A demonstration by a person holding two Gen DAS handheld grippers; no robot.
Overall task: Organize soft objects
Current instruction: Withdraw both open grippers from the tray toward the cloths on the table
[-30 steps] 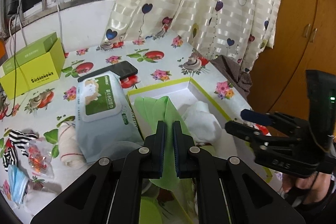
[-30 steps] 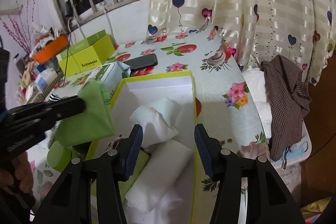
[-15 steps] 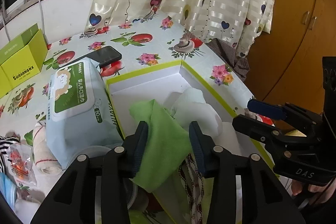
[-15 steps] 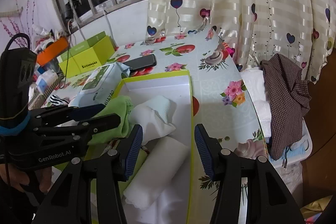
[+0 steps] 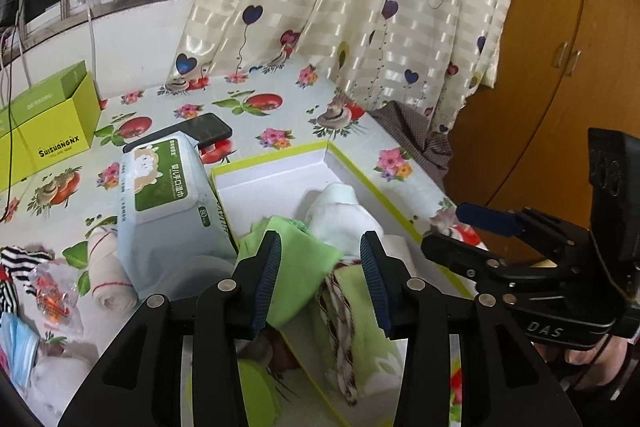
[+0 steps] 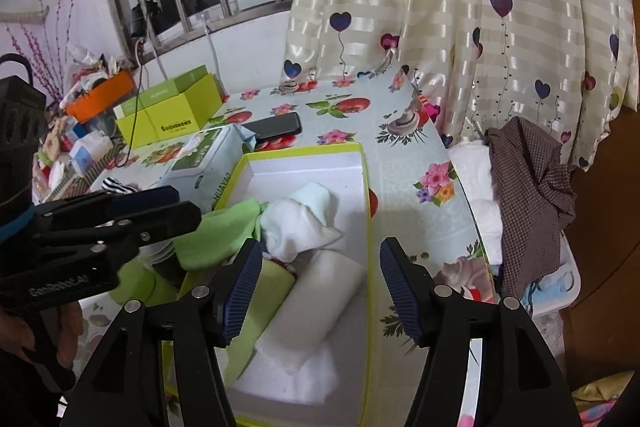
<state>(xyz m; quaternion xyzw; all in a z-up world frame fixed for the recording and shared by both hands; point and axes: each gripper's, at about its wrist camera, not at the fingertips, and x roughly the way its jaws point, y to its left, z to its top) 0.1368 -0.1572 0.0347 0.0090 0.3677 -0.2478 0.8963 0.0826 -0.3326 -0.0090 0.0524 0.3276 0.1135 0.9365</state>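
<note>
A white box with a yellow-green rim (image 5: 276,157) (image 6: 304,149) lies on the flowered table. In it are a green cloth (image 5: 304,263) (image 6: 218,235), a white sock bundle (image 5: 340,215) (image 6: 298,223), a rolled white towel (image 6: 320,295) and a green towel with a striped edge (image 5: 360,303). The green cloth hangs over the box's left rim. My left gripper (image 5: 320,287) (image 6: 176,205) is open just above the green cloth, not holding it. My right gripper (image 6: 314,291) (image 5: 460,227) is open and empty over the box's near end.
A wet-wipes pack (image 5: 164,203) leans against the box's left side, with a black phone (image 5: 192,131) behind it. A bandage roll (image 5: 106,271), striped cloth (image 5: 16,267) and masks (image 5: 16,339) lie at left. A yellow-green carton (image 5: 44,131) stands far left. A brown checked cloth (image 6: 528,187) hangs off the table's right.
My left gripper was shut on the green cloth, carried it over the box, then opened. The cloth dropped onto the box's left rim and the left gripper has drawn back.
</note>
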